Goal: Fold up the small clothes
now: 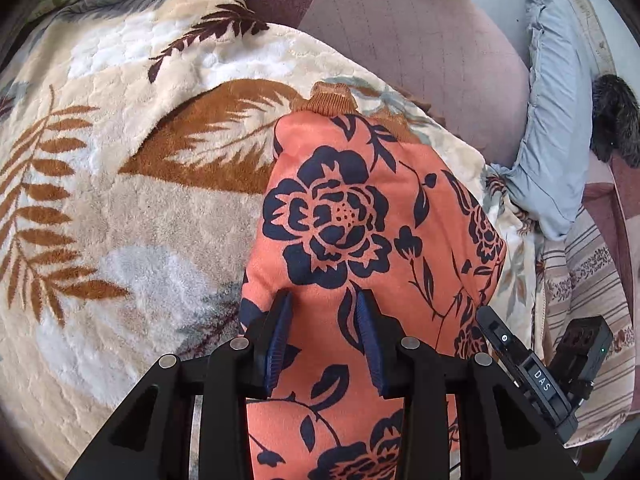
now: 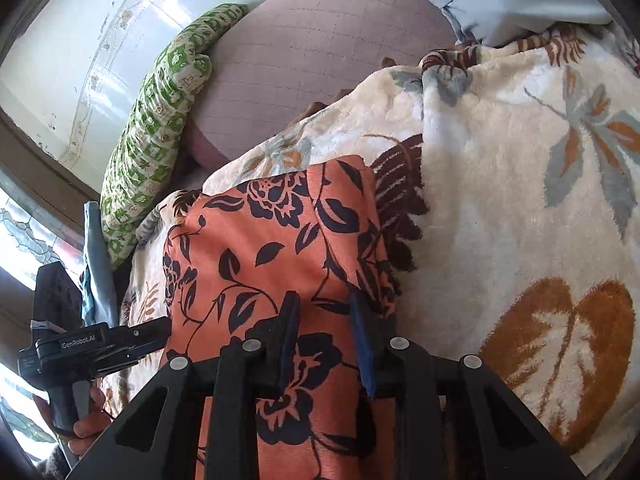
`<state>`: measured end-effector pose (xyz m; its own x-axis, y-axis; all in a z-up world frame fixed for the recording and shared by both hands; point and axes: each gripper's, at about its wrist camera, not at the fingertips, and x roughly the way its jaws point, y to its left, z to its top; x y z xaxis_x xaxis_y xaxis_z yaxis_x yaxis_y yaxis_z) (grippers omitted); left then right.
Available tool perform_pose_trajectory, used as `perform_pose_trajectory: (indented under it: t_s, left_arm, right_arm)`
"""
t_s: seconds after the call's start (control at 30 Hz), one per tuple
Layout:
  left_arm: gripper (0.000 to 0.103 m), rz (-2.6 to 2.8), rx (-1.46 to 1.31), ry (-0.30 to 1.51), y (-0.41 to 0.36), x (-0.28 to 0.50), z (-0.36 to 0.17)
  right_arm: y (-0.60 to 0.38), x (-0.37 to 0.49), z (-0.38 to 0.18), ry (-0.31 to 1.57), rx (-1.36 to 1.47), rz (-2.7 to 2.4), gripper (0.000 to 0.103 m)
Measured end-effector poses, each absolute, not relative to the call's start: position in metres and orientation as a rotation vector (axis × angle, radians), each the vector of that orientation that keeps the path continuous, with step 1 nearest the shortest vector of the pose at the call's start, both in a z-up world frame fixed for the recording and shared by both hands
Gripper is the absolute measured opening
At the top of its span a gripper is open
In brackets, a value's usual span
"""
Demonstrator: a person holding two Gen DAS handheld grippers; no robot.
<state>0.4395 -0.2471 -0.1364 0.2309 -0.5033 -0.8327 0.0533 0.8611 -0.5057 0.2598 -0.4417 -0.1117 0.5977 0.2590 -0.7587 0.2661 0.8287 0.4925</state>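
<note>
Bright daylight, sharp, fisheye edge warp.

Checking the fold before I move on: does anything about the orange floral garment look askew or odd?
Nothing damaged. The orange floral garment lies lumpy on the leaf-print blanket, its brown ribbed cuff poking out at the far end. Both grippers are open over it.

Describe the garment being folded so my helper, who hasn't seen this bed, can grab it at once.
Find the cream plush blanket with rust and grey leaf prints that covers the bed. On top of it lies the garment: orange-coral cloth printed with big navy flowers, with a ribbed tan band at its far end. It is the only orange and navy piece; the pillows nearby are pale blue and green-patterned.
</note>
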Motion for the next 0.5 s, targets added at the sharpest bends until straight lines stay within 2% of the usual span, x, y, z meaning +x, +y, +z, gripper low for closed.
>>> perform_pose_trajectory:
  t_s: [0.1,0.13,0.17,0.2,0.27,0.5]
  left_arm:
    - [0.034,-0.472,-0.449,1.298,-0.236,0.440,-0.130]
    - [0.034,-0.496,-0.468,1.296,-0.229,0.440,-0.131]
    - [0.037,-0.510,-0.492,1.297,-0.220,0.438,-0.133]
    - [0.045,-0.527,-0.521,1.302,-0.212,0.437,-0.135]
    - [0.050,-0.557,-0.580,1.324,-0.199,0.437,-0.147]
    - [0.053,-0.601,-0.643,1.435,-0.202,0.447,-0.191]
  right_arm:
    - [-0.462,0.250,-0.095,0.867,0.757,0.054,0.031]
    - [-0.471,0.245,-0.091,0.841,0.781,0.046,0.046]
    - [-0.478,0.243,-0.090,0.837,0.795,0.041,0.070]
    - [-0.483,0.241,-0.091,0.852,0.798,0.033,0.077]
    - [-0.490,0.239,-0.104,0.901,0.818,0.032,0.079]
    - [-0.480,0.245,-0.151,0.964,0.991,0.216,0.079]
